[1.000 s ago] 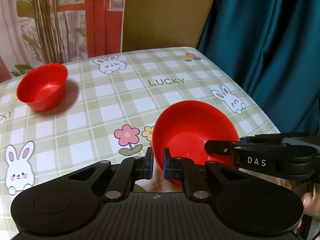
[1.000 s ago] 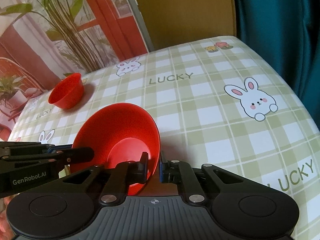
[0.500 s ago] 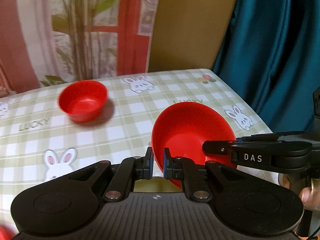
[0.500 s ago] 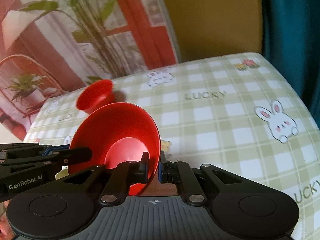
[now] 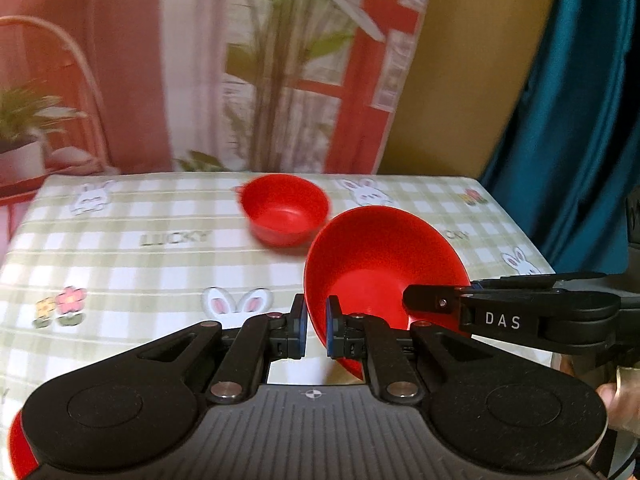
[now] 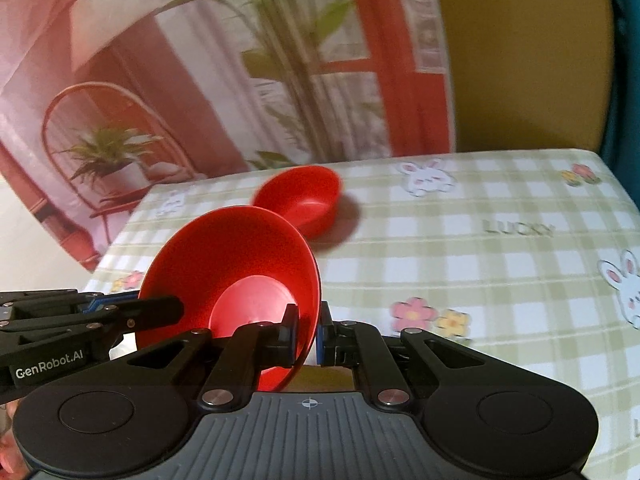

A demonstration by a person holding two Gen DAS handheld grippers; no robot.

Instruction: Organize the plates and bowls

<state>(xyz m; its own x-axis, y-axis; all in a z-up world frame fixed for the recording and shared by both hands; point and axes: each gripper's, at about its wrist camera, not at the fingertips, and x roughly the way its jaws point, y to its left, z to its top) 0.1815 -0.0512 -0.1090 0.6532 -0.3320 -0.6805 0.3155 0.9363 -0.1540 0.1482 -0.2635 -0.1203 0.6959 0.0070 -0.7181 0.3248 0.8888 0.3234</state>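
A wide red bowl (image 5: 380,268) is held in the air above the table, tilted, gripped on two sides. My left gripper (image 5: 314,330) is shut on its left rim. My right gripper (image 6: 306,336) is shut on its right rim; the bowl also shows in the right wrist view (image 6: 240,272). A smaller, deeper red bowl (image 5: 286,214) stands upright on the table beyond it, also in the right wrist view (image 6: 308,196). The right gripper's finger (image 5: 500,312) shows in the left wrist view, the left gripper's finger (image 6: 100,316) in the right.
The table (image 5: 120,264) has a green checked cloth with rabbits and flowers. A teal curtain (image 5: 580,120) hangs at the right, a red and pink backdrop with plants behind. A red edge (image 5: 16,452) shows at the bottom left corner.
Both grippers, with the wide bowl, have risen and swung left. The small bowl now appears near the middle, just beyond the held bowl.
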